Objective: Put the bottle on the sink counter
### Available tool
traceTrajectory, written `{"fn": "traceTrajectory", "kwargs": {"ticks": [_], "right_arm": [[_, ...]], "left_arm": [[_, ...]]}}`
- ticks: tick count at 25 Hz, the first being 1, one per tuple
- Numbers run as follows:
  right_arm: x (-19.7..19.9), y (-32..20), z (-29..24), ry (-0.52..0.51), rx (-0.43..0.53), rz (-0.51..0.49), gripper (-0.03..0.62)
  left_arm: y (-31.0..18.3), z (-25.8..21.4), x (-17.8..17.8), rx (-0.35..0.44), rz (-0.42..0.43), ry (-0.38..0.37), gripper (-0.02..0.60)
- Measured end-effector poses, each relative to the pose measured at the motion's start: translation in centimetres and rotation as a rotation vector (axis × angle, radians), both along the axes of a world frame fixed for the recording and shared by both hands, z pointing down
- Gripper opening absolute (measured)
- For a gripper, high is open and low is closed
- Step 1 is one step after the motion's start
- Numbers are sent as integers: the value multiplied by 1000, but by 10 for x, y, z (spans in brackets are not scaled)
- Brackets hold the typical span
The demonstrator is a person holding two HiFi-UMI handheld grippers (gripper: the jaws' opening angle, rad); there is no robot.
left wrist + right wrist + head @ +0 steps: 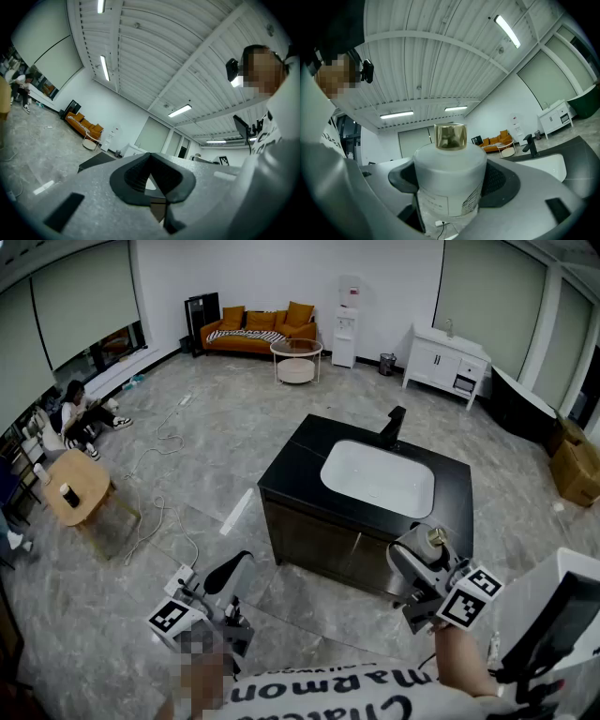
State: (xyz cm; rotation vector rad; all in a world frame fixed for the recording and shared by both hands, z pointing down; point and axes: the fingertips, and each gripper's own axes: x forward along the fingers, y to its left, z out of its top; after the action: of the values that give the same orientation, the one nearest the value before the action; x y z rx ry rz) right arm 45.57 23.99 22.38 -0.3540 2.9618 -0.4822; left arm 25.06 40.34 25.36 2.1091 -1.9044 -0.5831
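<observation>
A white bottle with a gold cap stands upright between the dark pads of my right gripper, which is shut on it. In the head view the bottle and right gripper hang by the near right corner of the black sink counter, just off its edge. The counter holds a white basin and a black faucet. My left gripper is low at the left over the floor, short of the counter. Its pads meet at the tips with nothing between them.
A small wooden table and a seated person are at the left, and cables trail over the floor. An orange sofa, a round table and a white cabinet line the back. Cardboard boxes sit at the right.
</observation>
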Motion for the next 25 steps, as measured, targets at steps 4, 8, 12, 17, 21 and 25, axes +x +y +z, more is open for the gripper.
{"fn": "traceTrajectory", "kwargs": {"ticks": [4, 8, 12, 17, 21, 25], "right_arm": [[-3, -1, -1, 3, 20, -3, 342], [-12, 0, -3, -12, 23, 1, 342], [-20, 3, -3, -29, 24, 11, 342], [-39, 8, -2, -64, 16, 18, 342], [-58, 7, -2, -62, -6, 5, 342], [-80, -9, -1, -41, 8, -3, 342]], "left_arm": [[0, -4, 0, 20, -4, -22, 15], [6, -9, -10, 36, -23, -25, 15], [10, -10, -16, 46, -15, -32, 15], [8, -10, -31, 53, -2, -49, 15], [1, -16, -39, 56, 9, -62, 15], [-18, -15, -46, 58, 30, -63, 15]]}}
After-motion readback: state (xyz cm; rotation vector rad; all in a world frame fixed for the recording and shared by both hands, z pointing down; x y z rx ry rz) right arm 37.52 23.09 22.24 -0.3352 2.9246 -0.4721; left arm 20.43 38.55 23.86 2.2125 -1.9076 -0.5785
